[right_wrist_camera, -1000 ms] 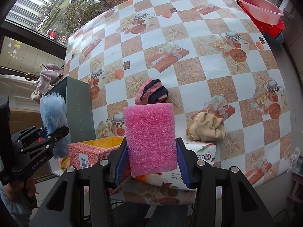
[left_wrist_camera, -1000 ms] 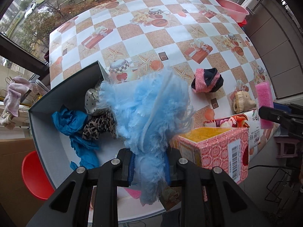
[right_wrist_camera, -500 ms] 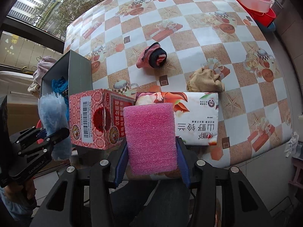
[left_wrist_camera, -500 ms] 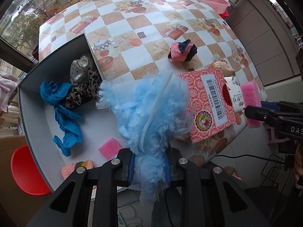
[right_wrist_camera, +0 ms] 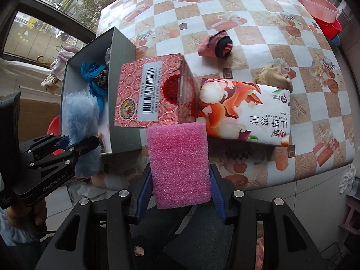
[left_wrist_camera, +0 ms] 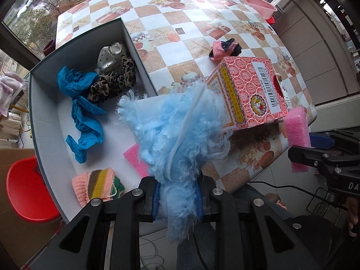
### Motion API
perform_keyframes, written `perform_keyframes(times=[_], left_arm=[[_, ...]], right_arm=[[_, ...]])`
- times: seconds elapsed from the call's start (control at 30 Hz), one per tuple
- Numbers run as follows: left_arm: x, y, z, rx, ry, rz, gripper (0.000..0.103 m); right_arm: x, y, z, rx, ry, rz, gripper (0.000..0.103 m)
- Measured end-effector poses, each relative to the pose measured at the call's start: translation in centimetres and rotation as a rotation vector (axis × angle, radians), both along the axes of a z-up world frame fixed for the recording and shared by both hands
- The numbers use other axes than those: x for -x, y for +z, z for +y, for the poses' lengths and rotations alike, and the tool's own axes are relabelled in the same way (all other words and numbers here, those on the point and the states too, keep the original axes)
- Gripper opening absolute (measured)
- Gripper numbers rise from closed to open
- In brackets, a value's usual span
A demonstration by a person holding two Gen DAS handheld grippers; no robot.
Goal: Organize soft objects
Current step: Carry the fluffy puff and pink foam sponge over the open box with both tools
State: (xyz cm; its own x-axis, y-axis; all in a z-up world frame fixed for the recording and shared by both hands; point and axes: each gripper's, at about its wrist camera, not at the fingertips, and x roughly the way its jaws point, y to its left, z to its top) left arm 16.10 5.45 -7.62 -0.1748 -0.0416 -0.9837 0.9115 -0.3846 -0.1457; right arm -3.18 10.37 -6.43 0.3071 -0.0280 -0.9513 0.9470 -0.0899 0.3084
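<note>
Pinching fluffy blue duster (left_wrist_camera: 177, 135), left gripper (left_wrist_camera: 177, 199) nearly closed; right gripper (right_wrist_camera: 180, 191) clamps pink sponge (right_wrist_camera: 180, 164); both point frame-upward lengthwise.

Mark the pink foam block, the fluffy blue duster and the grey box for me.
pink foam block (right_wrist_camera: 180, 164), right wrist view, middle of its front face
fluffy blue duster (left_wrist_camera: 177, 130), left wrist view, middle of the fluff
grey box (left_wrist_camera: 137, 45), left wrist view, its right wall

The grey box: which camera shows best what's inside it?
The left wrist view: it looks down into the grey box, showing its cloths and a knitted piece. The right wrist view sees the box side-on, its wall hiding most contents.
</note>
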Motion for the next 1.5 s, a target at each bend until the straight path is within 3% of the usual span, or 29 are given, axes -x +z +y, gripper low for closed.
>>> perform_keyframes(times=[0.57,0.8,1.5], left_arm=[[-8.7,0.0,-0.7,0.012,0.241,-0.007,0.027],[-11.3,-0.5,-1.4,0.013,0.324,-0.025,0.027],[-11.9,-2.6,-3.1,-0.011,0.389,-0.056,0.027]], right_arm=[[-9.7,1.7,-3.7,0.051,0.271,-0.017,0.049],[-13.2,1.7,-6.0,0.064,0.331,-0.033,0.049],[-17.7,0.0,-9.8,0.020,0.370,-0.045,0.049]])
